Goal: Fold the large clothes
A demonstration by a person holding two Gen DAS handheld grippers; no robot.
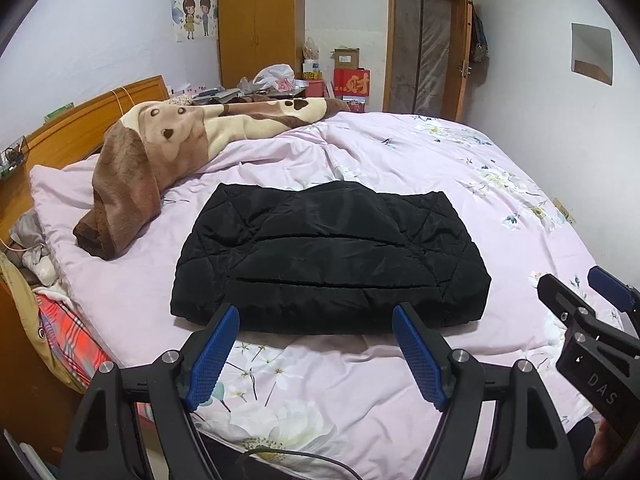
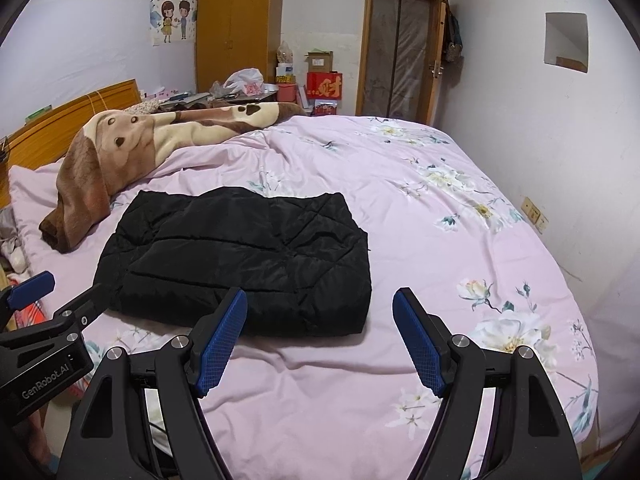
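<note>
The bed (image 1: 460, 184) fills most of both views, spread with a pale pink quilt printed with white flowers. Its wooden headboard (image 1: 80, 120) runs along the upper left of the frame.

A brown and cream blanket (image 1: 160, 148) lies bunched across the upper left part of the bed, one end hanging toward the pillow side.

The jacket (image 1: 320, 256), black and quilted, lies folded into a thick rectangle on the quilt. It sits at the centre of the left wrist view and left of centre in the right wrist view (image 2: 240, 264). Its near edge is just beyond the tips of both tools; neither touches it.

A wardrobe (image 1: 260, 20) stands against the far wall at upper centre, and a door (image 1: 428, 40) at upper right. Between them, boxes (image 1: 348, 72) are stacked, one red, with a plastic bag (image 1: 276, 76) to their left.

The left tool (image 1: 316, 320) hovers over the quilt at the bottom of its own view, blue pads spread wide with nothing between them. It also shows at the lower left of the right wrist view (image 2: 56, 296).

The right tool (image 2: 320, 304) is likewise spread and empty, its left pad in line with the jacket's near right corner. It appears at the right edge of the left wrist view (image 1: 576, 284).
</note>
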